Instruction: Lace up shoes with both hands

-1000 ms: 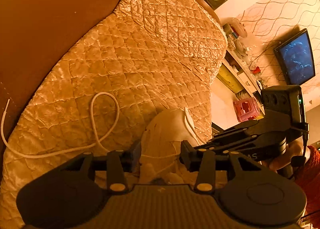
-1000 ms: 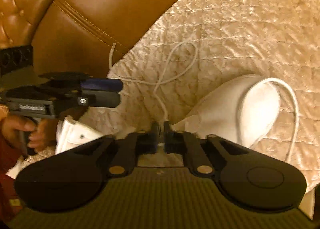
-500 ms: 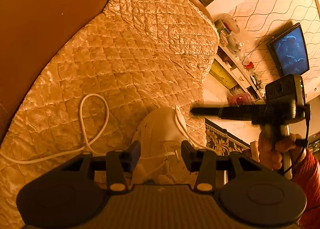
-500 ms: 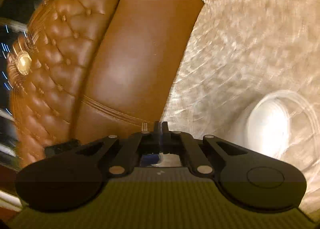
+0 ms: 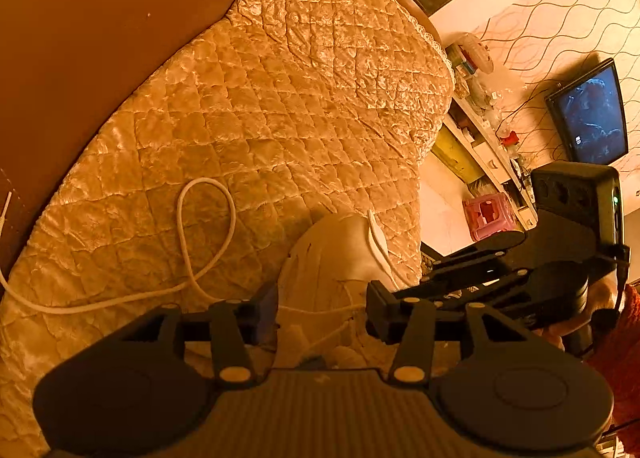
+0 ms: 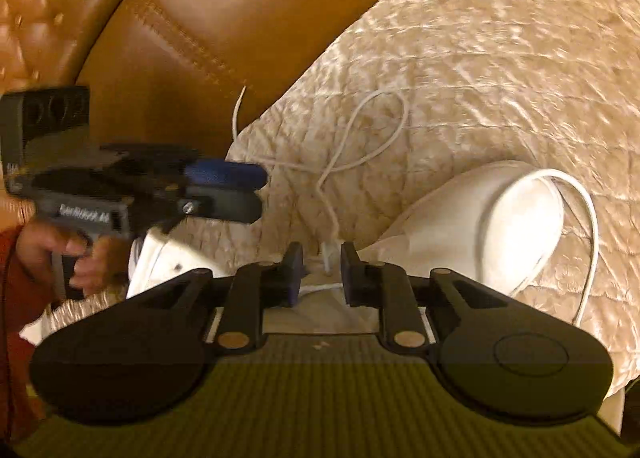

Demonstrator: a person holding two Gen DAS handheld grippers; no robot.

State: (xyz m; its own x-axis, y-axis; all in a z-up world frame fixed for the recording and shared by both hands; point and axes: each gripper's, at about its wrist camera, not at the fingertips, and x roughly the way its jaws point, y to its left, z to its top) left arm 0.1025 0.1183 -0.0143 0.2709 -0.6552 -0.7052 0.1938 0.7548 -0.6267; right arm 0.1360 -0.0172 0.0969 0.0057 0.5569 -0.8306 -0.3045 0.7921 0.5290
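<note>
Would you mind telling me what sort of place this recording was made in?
Most likely a home living room: a brown leather sofa under a quilted cover, a wall-mounted television, and cluttered shelves beside it.

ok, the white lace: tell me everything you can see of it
The white lace is a thin, round cord, slack. It runs out of the white shoe onto the quilted cover, crosses itself in one loose loop, and its tip rests against the brown leather. A second stretch curves around the shoe's toe. The near end stands between the opening jaws of the right gripper, apparently unpinched.
</note>
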